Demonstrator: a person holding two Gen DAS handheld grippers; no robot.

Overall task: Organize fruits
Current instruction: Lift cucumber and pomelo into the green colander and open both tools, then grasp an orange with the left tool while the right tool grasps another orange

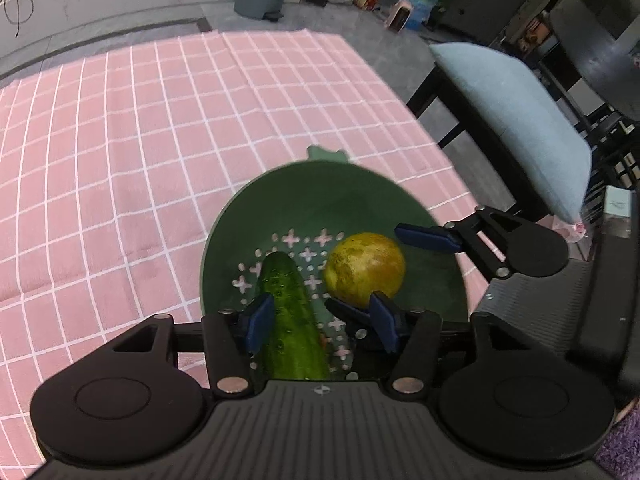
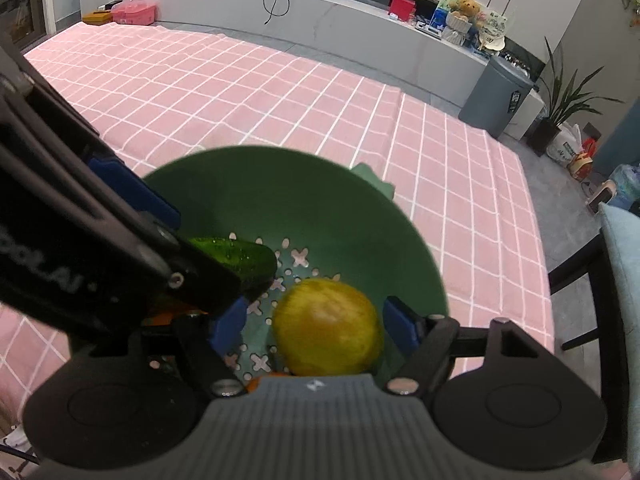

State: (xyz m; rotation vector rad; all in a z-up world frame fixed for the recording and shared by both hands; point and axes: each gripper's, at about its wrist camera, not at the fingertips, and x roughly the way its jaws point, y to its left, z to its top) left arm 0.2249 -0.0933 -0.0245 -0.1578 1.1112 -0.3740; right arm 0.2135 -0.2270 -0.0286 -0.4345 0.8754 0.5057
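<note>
A green colander bowl point(image 1: 360, 188) stands on the pink checked tablecloth. In it lie a green cucumber point(image 1: 288, 312) and a yellow lemon point(image 1: 364, 268). My left gripper point(image 1: 320, 320) is open over the bowl, its jaws spread with the cucumber between them and clear of the right pad. In the right wrist view the bowl point(image 2: 280, 176) holds the lemon point(image 2: 328, 328) and the cucumber point(image 2: 240, 256). My right gripper point(image 2: 316, 324) is open, its blue pads either side of the lemon with gaps. The left gripper's arm hides part of the cucumber there. The lemon looks blurred.
The pink tablecloth point(image 1: 140, 160) spreads to the left and far side. A chair with a blue cushion point(image 1: 516, 120) stands beyond the table's right edge. A grey bin point(image 2: 496, 96) and a long counter point(image 2: 320, 20) lie behind.
</note>
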